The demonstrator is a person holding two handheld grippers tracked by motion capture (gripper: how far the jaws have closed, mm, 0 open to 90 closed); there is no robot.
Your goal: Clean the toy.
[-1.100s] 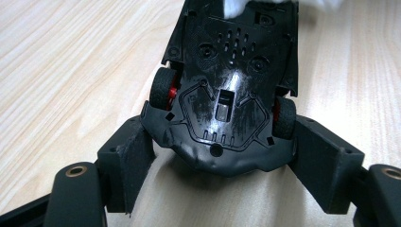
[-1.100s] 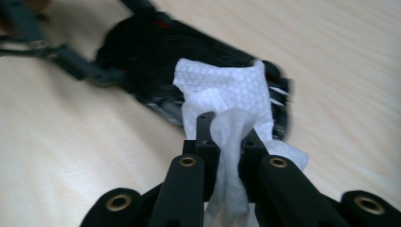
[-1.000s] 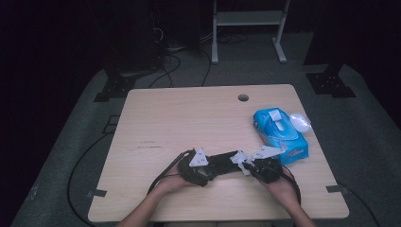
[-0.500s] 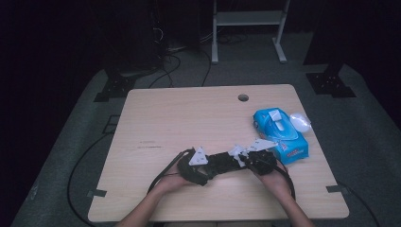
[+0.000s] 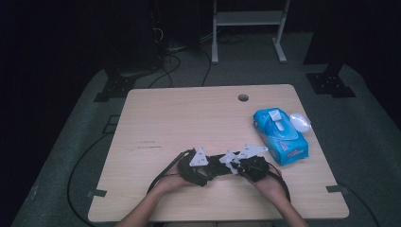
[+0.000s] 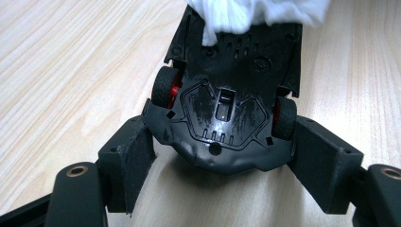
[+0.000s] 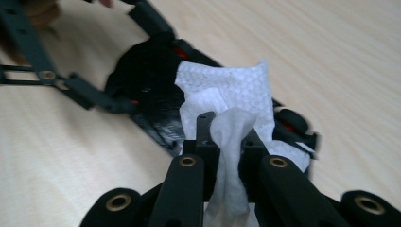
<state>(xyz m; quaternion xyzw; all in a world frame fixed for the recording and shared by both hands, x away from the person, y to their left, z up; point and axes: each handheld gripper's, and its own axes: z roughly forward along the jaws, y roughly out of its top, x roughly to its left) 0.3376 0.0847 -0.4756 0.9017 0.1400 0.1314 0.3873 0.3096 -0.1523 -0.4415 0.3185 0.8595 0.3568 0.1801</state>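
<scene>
A black toy car [image 6: 226, 111] is held upside down near the front edge of the wooden table [image 5: 189, 118], its glossy underside turned up and its small black wheels with red hubs [image 6: 165, 90] seen at either side. In the left gripper view the car's end is clamped between the two black jaws of the left gripper [image 6: 222, 153], whose pads press against the car's flanks just beside the wheels. A white wet wipe [image 7: 227, 94] is laid over the far part of the underside; its embossed sheet is spread on the black plastic, and one twisted end is pinched between the jaws of the right gripper [image 7: 226, 142], which are closed tight on it. In the right gripper view the car [image 7: 146, 80] lies slantwise beyond the wipe, with the left gripper's arms reaching it from the upper left.

In the high view the two grippers are seen tip to tip, the left gripper [image 5: 201, 165] and the right gripper [image 5: 248, 163], each borne by a hand entering from the bottom edge, with cables trailing off the table edge. A blue pack of wet wipes [image 5: 281, 135] is placed to the right of the grippers, near the table's right edge, with a crumpled piece of clear wrapping [image 5: 300, 121] touching its far corner. A round cable hole [image 5: 243, 98] is seen near the table's far edge.
</scene>
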